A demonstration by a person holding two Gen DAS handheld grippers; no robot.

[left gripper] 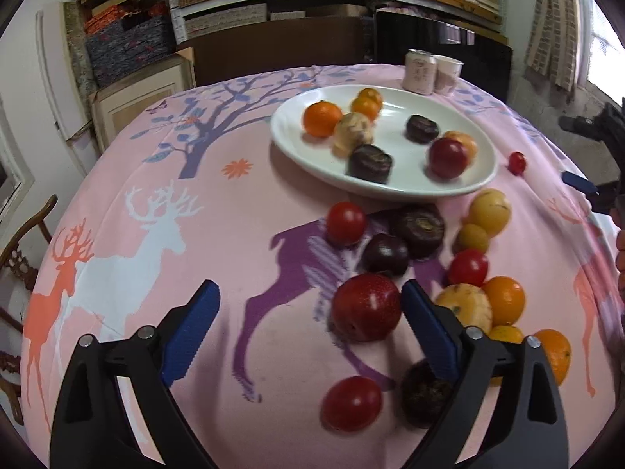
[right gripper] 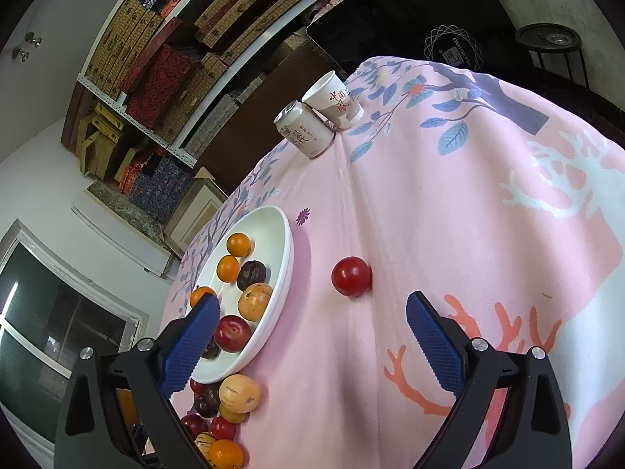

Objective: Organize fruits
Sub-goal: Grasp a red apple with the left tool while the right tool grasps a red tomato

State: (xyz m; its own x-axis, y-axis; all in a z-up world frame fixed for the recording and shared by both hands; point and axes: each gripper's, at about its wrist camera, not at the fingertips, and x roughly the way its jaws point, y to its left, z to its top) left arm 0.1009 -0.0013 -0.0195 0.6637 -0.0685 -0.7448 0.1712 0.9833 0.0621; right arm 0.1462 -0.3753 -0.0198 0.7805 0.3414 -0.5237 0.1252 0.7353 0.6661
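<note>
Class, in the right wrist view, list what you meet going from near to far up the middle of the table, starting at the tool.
Right tool → lone red fruit → drink can → paper cup.

White oval plate (left gripper: 390, 191) sitting on pink cloth, you're seeing oranges, dark fruits, tan fruit and red plum (left gripper: 448, 157) lying inside it. Loose pile lying just beside plate's near rim: big red plum (left gripper: 366, 307), cherry tomatoes, dark fruits, yellow fruits, oranges. Lone red tomato (right gripper: 351, 276) resting apart on plate's other side.
</note>
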